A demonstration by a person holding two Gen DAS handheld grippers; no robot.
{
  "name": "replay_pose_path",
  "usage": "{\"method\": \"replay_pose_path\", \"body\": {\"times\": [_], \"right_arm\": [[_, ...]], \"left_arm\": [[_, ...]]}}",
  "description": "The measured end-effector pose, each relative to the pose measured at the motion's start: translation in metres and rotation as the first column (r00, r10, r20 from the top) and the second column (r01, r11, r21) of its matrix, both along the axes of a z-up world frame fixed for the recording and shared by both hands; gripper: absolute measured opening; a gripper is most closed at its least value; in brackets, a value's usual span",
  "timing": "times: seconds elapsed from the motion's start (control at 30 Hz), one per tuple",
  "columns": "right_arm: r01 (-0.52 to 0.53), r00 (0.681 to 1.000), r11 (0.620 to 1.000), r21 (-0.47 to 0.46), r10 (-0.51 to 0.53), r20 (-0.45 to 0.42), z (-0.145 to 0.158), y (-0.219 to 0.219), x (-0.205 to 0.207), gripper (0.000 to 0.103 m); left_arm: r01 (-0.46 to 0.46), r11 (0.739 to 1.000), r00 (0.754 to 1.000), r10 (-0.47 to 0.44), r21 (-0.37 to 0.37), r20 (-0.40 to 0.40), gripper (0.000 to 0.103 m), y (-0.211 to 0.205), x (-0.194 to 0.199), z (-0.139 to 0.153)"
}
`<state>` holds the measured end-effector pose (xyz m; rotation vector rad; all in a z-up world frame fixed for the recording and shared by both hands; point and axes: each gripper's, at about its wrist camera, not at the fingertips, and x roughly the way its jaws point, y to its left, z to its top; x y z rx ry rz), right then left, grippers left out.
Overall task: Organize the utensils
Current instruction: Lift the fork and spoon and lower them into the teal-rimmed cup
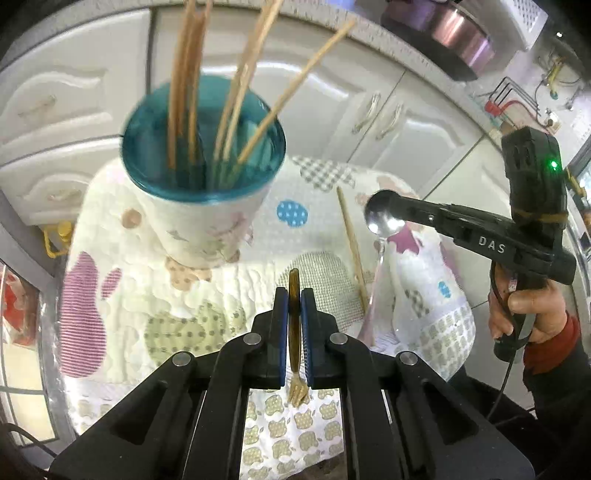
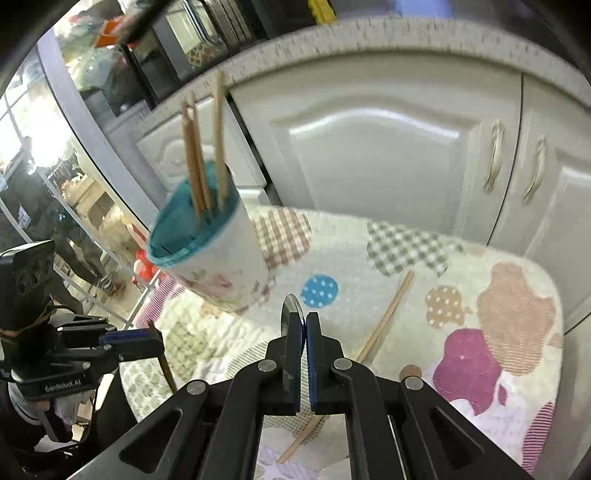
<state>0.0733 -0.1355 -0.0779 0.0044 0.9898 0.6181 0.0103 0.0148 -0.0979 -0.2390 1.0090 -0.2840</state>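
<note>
Fork [image 1: 294,325] between left tool [image 1: 294,295] pads (spoon [image 1: 382,218] in right tool [image 2: 305,325]).

White cabinet doors [image 2: 373,147] with raised arched panels fill the back of both views, and a pair of pale curved handles [image 2: 513,162] is mounted where two doors meet. A speckled grey countertop edge [image 2: 369,33] runs above the cabinets. A quilted cloth [image 1: 229,295] with patchwork shapes in pink, mauve, green, tan and blue is spread over the worktop. In the left wrist view, a metal pot [image 1: 454,29] is seen on the countertop and red-capped pipework [image 1: 509,99] on the tiled wall at right. In the right wrist view, bright daylight is let in through a glazed partition [image 2: 44,147] at left.
</note>
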Motion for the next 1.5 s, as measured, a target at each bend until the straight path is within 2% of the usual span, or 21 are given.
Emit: {"method": "replay_pose_path", "body": {"times": [0.23, 0.5, 0.6, 0.7, 0.93, 1.1, 1.2, 1.33, 1.5], "right_arm": [[0.015, 0.995, 0.999, 0.031, -0.018, 0.094, 0.047, 0.002, -0.005, 0.002], [0.008, 0.977, 0.995, 0.102, -0.029, 0.211, 0.107, 0.023, 0.002, 0.002], [0.025, 0.965, 0.995, 0.098, -0.050, 0.257, 0.123, 0.038, 0.013, 0.002], [0.041, 0.951, 0.996, 0.082, -0.064, 0.303, 0.133, 0.058, 0.025, 0.002], [0.087, 0.907, 0.996, -0.019, -0.072, 0.415, 0.129, 0.106, 0.049, 0.002], [0.108, 0.872, 0.987, -0.117, -0.038, 0.488, 0.108, 0.133, 0.060, 0.002], [0.106, 0.855, 0.979, -0.175, 0.000, 0.519, 0.094, 0.145, 0.060, 0.002], [0.077, 0.857, 0.970, -0.230, 0.053, 0.512, 0.075, 0.154, 0.056, 0.002], [0.035, 0.886, 0.967, -0.254, 0.087, 0.456, 0.059, 0.153, 0.049, 0.002]], "left_arm": [[-0.031, 0.999, 0.997, 0.031, -0.008, 0.077, 0.005, 0.021, -0.012, 0.037], [-0.061, 0.998, 0.981, 0.066, -0.036, 0.181, 0.005, 0.058, -0.008, 0.100], [-0.088, 0.996, 0.968, 0.086, -0.002, 0.234, 0.005, 0.068, 0.002, 0.123], [-0.104, 0.994, 0.961, 0.091, 0.035, 0.261, 0.005, 0.073, 0.014, 0.132], [-0.170, 0.980, 0.954, 0.138, 0.099, 0.266, 0.005, 0.087, 0.054, 0.122], [-0.181, 0.973, 0.960, 0.143, 0.145, 0.239, 0.005, 0.085, 0.073, 0.100], [-0.183, 0.972, 0.965, 0.150, 0.147, 0.213, 0.005, 0.084, 0.079, 0.085], [-0.182, 0.970, 0.970, 0.150, 0.160, 0.193, 0.005, 0.082, 0.081, 0.070], [-0.181, 0.969, 0.973, 0.152, 0.169, 0.174, 0.005, 0.077, 0.082, 0.055]]}}
